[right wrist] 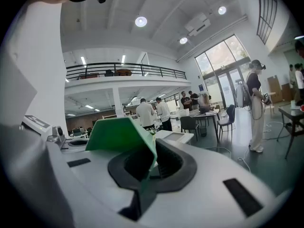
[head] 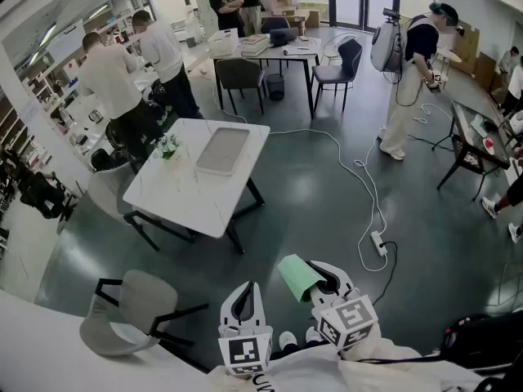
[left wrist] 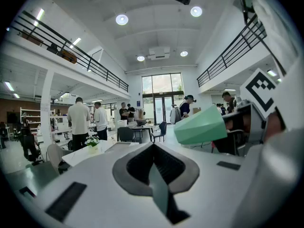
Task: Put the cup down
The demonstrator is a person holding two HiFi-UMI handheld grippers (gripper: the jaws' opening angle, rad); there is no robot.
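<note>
A green cup point(head: 297, 277) is pinched by its rim in my right gripper point(head: 320, 282), held in the air low over the dark floor, close to my body. In the right gripper view the cup point(right wrist: 121, 134) fills the left side of the shut jaws point(right wrist: 148, 167), its wall pressed flat between them. My left gripper point(head: 245, 299) hangs beside it on the left, shut and empty. The left gripper view shows its jaws point(left wrist: 154, 165) closed together, with the cup point(left wrist: 200, 126) to the upper right.
A white marble table point(head: 176, 198) stands ahead to the left, bearing a grey tray point(head: 222, 150) and a small flower pot point(head: 168, 146). A grey chair point(head: 131, 310) is at the near left. A white cable and power strip point(head: 378, 242) lie on the floor. Several people stand farther off.
</note>
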